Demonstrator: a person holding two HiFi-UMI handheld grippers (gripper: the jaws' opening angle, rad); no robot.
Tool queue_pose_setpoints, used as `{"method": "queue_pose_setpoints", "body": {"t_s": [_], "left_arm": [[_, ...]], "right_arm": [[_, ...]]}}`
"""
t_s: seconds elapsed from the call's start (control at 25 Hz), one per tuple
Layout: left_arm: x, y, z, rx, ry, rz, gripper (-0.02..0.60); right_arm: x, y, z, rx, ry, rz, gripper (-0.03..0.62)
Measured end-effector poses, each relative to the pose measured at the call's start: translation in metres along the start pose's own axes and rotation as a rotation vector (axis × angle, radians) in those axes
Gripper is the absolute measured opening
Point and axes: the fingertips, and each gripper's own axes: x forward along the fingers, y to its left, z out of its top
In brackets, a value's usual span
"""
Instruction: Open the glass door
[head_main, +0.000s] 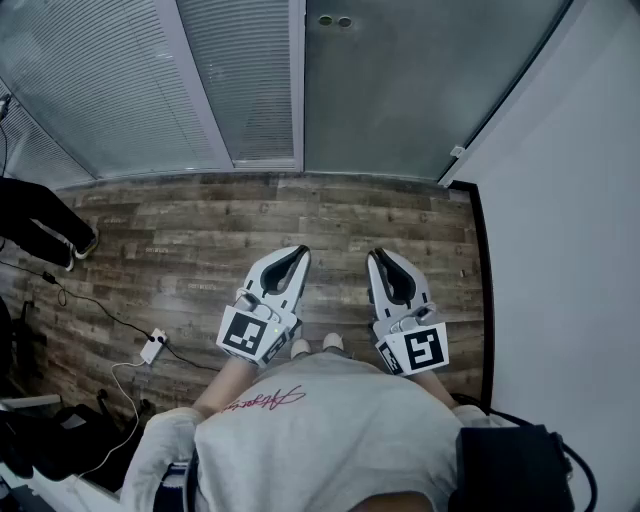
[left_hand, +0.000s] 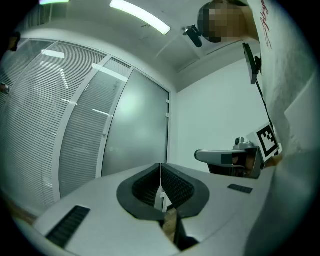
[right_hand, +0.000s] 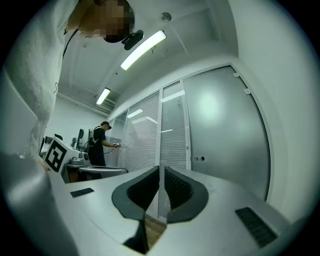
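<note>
**Left white two-jaw gripper** (left_hand: 160, 169): black ribbed pads pressed tip to tip, nothing in them, held level.

**Right white two-jaw gripper** (right_hand: 161, 171): jaws a thin slit apart, empty, held level.

**Position:** both hang side by side over the brown wood-plank floor (head_main: 200, 230). They are well apart from the tall frosted glass door (head_main: 420, 90), which stands closed straight ahead beside the plain white wall (head_main: 570, 200).

**Step, as judged:** approach; the door is untouched.

**Next move calls for:** stepping up to the door. No handle shows, only a pair of small round fittings (head_main: 335, 20) near its edge. One gripper must then spread to grasp, or push, there.

**Head view only:** the stretch of floor between grippers and door.

**Right gripper view only:** a dark-clothed person (right_hand: 98, 145) standing at the slatted-blind glass panels (right_hand: 150, 135).
</note>
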Motion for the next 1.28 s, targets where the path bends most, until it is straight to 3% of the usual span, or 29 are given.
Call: {"method": "queue_pose_setpoints", "body": {"t_s": [0.2, 0.72, 0.84, 1.28], "left_arm": [[0.001, 0.004, 0.0, 0.025, -0.011, -0.003, 0.017], [0.004, -0.002, -0.004, 0.004, -0.001, 0.007, 0.018], [0.007, -0.004, -0.002, 0.009, -0.008, 0.002, 0.017], [0.036, -0.016, -0.001, 0.013, -0.021, 0.043, 0.018]], "right_arm": [[0.004, 0.002, 0.001, -0.003, -0.006, 0.002, 0.044], [-0.001, -0.002, -0.001, 0.013, -0.013, -0.002, 0.044], [-0.002, -0.004, 0.004, 0.01, -0.053, -0.004, 0.044], [-0.004, -0.034, 0.004, 0.004, -0.069, 0.035, 0.044]]}}
